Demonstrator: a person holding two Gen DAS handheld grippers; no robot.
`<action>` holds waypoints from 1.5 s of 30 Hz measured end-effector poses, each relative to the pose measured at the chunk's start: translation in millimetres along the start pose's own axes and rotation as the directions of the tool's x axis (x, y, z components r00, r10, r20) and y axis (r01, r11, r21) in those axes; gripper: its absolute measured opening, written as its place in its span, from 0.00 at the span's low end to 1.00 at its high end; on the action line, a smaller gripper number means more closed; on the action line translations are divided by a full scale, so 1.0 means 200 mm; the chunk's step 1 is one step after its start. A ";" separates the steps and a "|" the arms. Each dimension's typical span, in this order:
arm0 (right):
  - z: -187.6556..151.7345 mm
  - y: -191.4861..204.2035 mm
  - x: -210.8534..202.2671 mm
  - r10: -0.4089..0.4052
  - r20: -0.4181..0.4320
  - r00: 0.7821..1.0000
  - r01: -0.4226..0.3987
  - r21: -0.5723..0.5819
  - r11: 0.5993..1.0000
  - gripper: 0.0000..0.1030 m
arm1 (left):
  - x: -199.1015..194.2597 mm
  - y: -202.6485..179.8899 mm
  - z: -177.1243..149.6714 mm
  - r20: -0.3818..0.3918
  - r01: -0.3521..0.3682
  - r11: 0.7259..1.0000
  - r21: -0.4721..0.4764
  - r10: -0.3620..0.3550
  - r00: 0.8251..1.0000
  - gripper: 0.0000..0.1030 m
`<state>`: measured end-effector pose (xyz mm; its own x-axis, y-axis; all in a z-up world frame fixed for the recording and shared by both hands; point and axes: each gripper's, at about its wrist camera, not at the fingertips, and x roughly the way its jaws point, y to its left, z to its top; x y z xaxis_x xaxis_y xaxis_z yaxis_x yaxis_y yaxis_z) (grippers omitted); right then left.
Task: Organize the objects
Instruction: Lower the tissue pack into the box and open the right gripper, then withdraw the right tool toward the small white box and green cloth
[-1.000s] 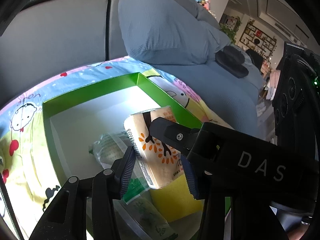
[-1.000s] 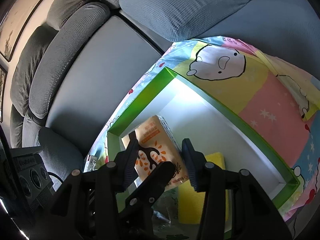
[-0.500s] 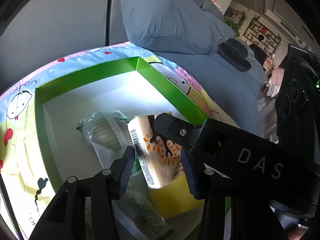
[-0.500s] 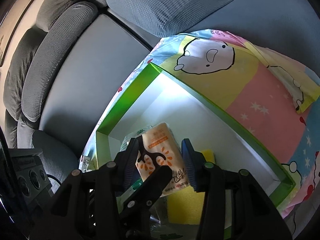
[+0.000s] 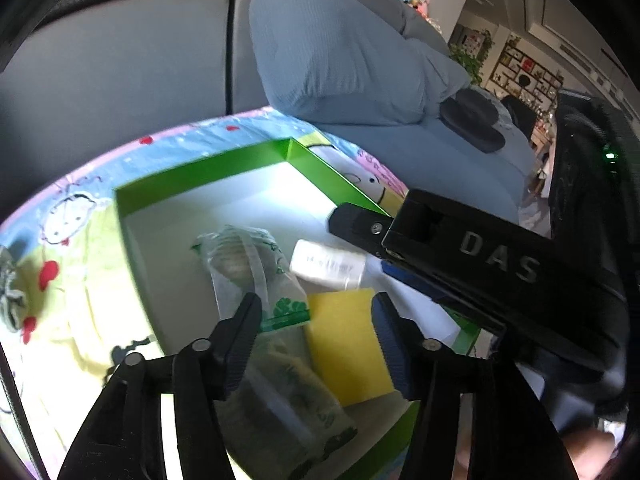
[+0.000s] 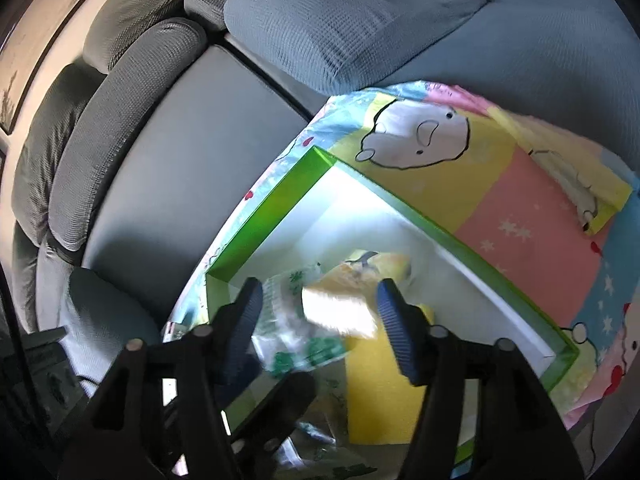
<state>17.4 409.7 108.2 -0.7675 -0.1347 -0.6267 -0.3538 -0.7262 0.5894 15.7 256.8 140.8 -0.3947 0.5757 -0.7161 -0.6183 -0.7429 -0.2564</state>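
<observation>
Both grippers, left gripper and right gripper, are opening empty; the tissue pack should be left lying flat inside the green box.

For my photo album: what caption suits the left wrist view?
Left gripper opening above a green box holding a yellow sponge and plastic-wrapped packets.

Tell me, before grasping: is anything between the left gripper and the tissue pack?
Only the flat yellow sponge lies between the opening left gripper and the tissue pack; the right gripper, also opening, hangs over it.
</observation>
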 end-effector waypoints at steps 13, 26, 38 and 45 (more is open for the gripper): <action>-0.02 0.07 -0.06 -0.018 0.041 0.999 0.021 -0.050 0.999 0.67 | -0.39 0.24 -0.04 0.161 -0.066 0.993 -0.095 0.081 0.984 0.77; -0.16 0.42 -0.09 0.126 0.011 0.992 -0.120 -0.240 0.963 0.81 | -0.72 0.70 -0.29 0.169 -0.285 0.908 -0.307 0.347 0.923 0.86; -0.42 0.83 0.01 0.225 -0.117 0.967 -0.254 -0.441 0.861 0.88 | -0.81 1.15 -0.57 0.042 -0.420 0.749 -0.513 0.510 0.859 0.92; -0.61 1.01 0.23 0.214 -0.268 0.939 -0.321 -0.464 0.826 0.88 | -0.80 1.32 -0.67 -0.078 -0.503 0.645 -0.575 0.569 0.819 0.92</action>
<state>-23.3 175.3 136.5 -0.6539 -0.4626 -0.5987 0.2016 -0.8692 0.4514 6.5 -77.2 99.9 -0.6221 0.0221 -0.7827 0.1906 -0.9652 -0.1788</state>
